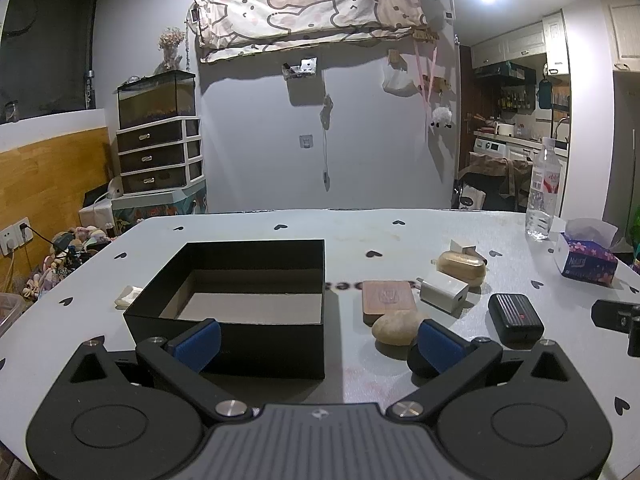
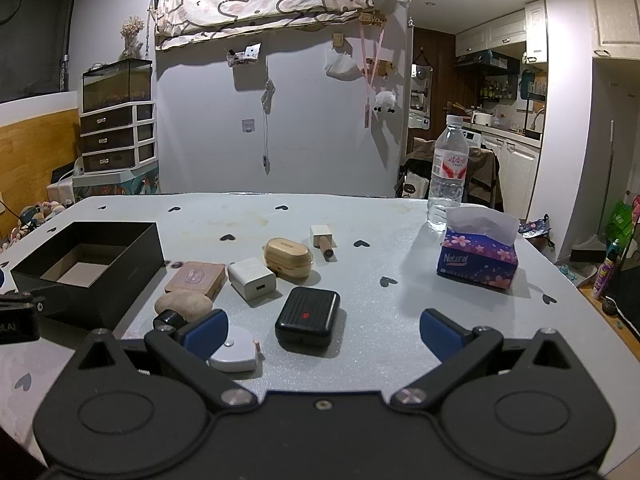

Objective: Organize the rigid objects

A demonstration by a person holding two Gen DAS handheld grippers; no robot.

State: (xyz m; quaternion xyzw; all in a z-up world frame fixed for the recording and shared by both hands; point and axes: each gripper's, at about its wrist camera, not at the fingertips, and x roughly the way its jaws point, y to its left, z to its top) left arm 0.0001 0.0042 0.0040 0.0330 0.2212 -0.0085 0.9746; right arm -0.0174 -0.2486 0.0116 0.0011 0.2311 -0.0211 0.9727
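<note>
An open, empty black box point(image 1: 240, 300) point(image 2: 86, 270) stands on the table's left part. Right of it lie a tan stone point(image 1: 396, 327) point(image 2: 184, 305), a brown flat case point(image 1: 387, 298) point(image 2: 196, 278), a white charger point(image 1: 444, 290) point(image 2: 252, 278), a gold earbud case point(image 1: 462, 268) point(image 2: 289, 258), a black ribbed case point(image 1: 515, 316) point(image 2: 308, 316), a white-capped wooden piece point(image 2: 323, 240) and a white tape measure point(image 2: 236, 350). My left gripper point(image 1: 318, 344) is open and empty, facing the box's near wall. My right gripper point(image 2: 322, 334) is open and empty, just before the black case.
A water bottle point(image 2: 448, 172) and a blue tissue box point(image 2: 478, 256) stand at the table's far right. A small black round thing point(image 2: 170, 320) lies by the stone. A pale flat piece point(image 1: 128, 295) lies left of the box. The table's edge runs close on the right.
</note>
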